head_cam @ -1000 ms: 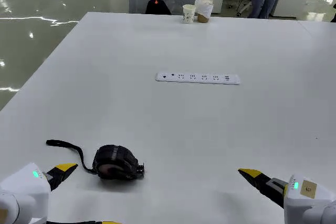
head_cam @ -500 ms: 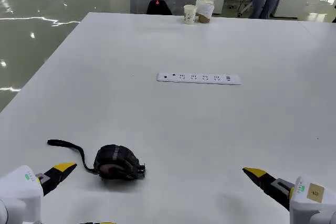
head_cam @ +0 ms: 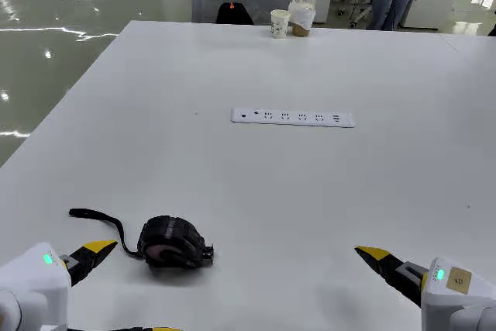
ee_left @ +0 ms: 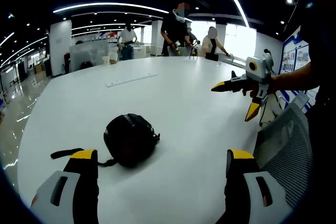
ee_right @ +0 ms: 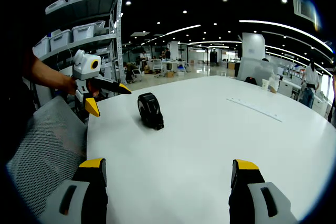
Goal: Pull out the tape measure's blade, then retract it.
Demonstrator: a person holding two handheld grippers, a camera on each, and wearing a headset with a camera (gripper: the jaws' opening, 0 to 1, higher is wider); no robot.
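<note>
— How is the left gripper (ee_left: 161, 156) held?

— It is held released: its yellow-tipped jaws are spread wide, and nothing is gripped between them.

— And where is the tape measure (ee_left: 130, 139) found relative to it?

— In the left gripper view it is seen just ahead of the jaws, in the gap between them, nearer the left-hand jaw and touched by neither. In the head view the black case is laid on its side on the white table (head_cam: 294, 184), just beside the upper jaw tip of that gripper. Its wrist strap (head_cam: 97, 215) is trailed out to the left. The blade is wound in, with only the end hook shown at the mouth of the case.

— What is noted of the right gripper (ee_right: 169, 163)?

— It too is kept unclenched, jaws wide apart, with bare table between them. The tape measure is seen well apart from it, off to the left in the head view.

— Is anything else placed on the table?

— A white power strip (head_cam: 292, 116) is laid farther back, and two cups (head_cam: 291, 15) are set at the far edge.
</note>
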